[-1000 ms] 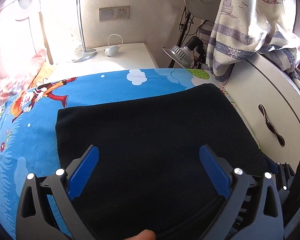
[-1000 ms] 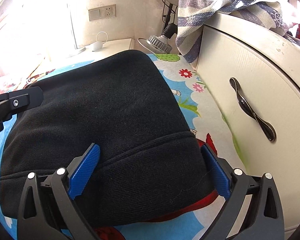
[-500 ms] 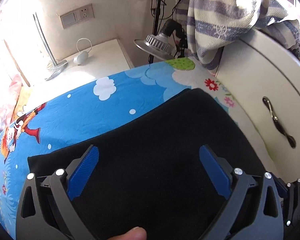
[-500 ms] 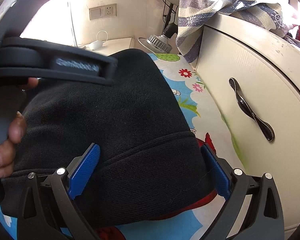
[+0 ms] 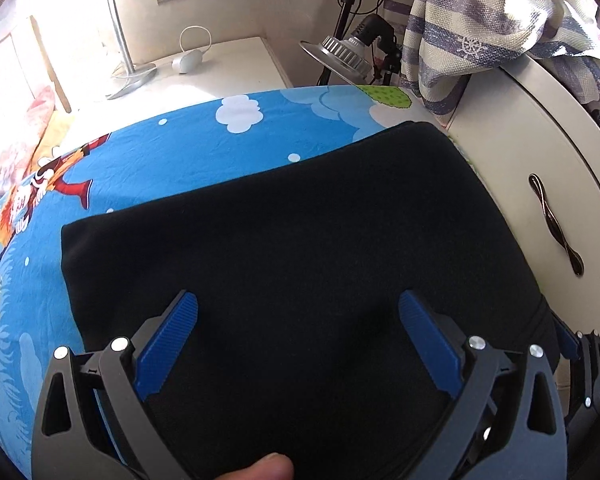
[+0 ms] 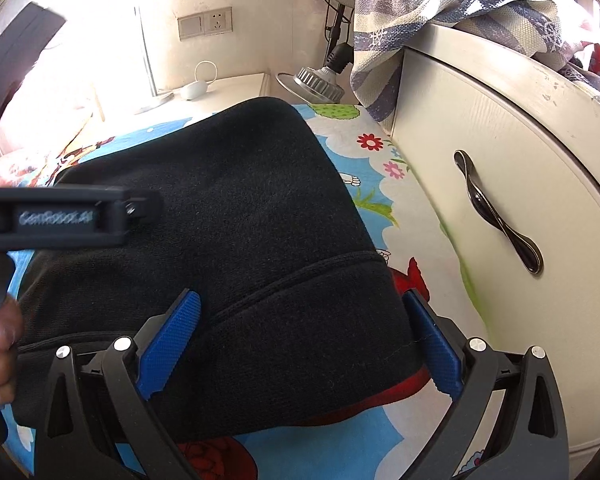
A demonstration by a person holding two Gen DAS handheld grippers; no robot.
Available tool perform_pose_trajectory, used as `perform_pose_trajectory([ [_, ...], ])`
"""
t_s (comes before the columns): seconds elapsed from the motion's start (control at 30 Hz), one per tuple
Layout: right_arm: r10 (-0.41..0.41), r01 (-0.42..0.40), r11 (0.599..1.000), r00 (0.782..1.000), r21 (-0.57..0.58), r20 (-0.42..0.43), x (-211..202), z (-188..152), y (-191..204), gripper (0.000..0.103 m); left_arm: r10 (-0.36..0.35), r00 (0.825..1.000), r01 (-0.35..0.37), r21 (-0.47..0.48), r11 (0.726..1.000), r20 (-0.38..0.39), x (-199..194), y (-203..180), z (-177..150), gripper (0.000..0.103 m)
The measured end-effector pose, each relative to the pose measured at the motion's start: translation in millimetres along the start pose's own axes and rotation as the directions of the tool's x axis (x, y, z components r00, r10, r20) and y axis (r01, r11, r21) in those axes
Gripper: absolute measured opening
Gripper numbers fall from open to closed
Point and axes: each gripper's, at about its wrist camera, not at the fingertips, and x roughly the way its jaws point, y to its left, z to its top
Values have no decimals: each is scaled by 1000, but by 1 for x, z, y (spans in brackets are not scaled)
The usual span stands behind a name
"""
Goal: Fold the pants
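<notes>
Pants point(image 5: 300, 264) — black fleece, folded rectangular — lie on printed sheet point(image 5: 172, 160)

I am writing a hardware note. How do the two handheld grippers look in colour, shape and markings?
Both the left gripper and the right gripper have dark grey curved frames with triangular cut-outs, silver round bolts and blue ribbed pads on the jaws. The left gripper's body carries pale embossed lettering, too blurred to read surely.
</notes>
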Motion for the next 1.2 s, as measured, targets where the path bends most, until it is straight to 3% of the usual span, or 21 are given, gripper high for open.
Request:
perform_pose_trajectory([
  [0.27,-52,52,999,999,10,-1,-38,-10,-1,97,-13,997,15,-23,1000,79,-59,27,-70,101],
  [0.5,-60,60,997,998,38,7,-78,-24,-3,97,29,988,-23,-41,999,150,-105,26,-106,101],
  [0.63,-57,57,998,998,32,19,-99,-30,0,97,-30,982,38,-42,998,189,-130,25,-123,101],
  [1.2,-40,41,999,998,-9,55,-127,-34,16,97,-24,972,35,-41,999,234,-162,21,-138,101],
])
